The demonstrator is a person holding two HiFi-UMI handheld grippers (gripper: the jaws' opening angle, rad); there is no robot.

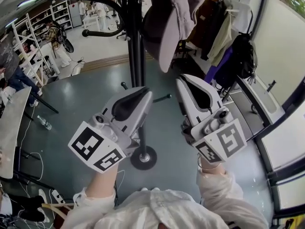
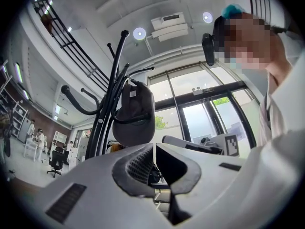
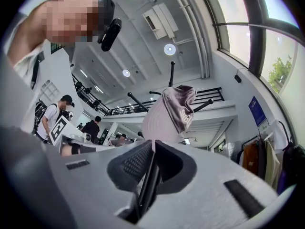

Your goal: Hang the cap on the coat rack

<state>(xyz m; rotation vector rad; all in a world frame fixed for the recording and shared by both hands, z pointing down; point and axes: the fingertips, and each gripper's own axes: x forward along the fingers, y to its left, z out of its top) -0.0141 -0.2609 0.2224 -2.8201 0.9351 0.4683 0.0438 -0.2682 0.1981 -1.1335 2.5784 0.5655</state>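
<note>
A mauve-grey cap (image 1: pixel 171 18) hangs on an upper hook of the black coat rack (image 1: pixel 136 46), whose round base (image 1: pixel 143 157) stands on the floor below. My left gripper (image 1: pixel 147 93) is shut and empty, just left of the pole and below the cap. Right of the pole, the right gripper (image 1: pixel 183 80) is also shut and empty, slightly under the cap's brim. In the left gripper view the cap (image 2: pixel 135 113) hangs above the closed jaws (image 2: pixel 154 147), clear of them. The right gripper view shows the cap (image 3: pixel 171 113) beyond its closed jaws (image 3: pixel 153 144).
Coats hang on a rail (image 1: pixel 214 27) at the upper right, with a black backpack (image 1: pixel 243 56) beside them. A grey table (image 1: pixel 12 128) stands at the left, and a water bottle (image 1: pixel 44 123) lies on the floor. People stand in the far background.
</note>
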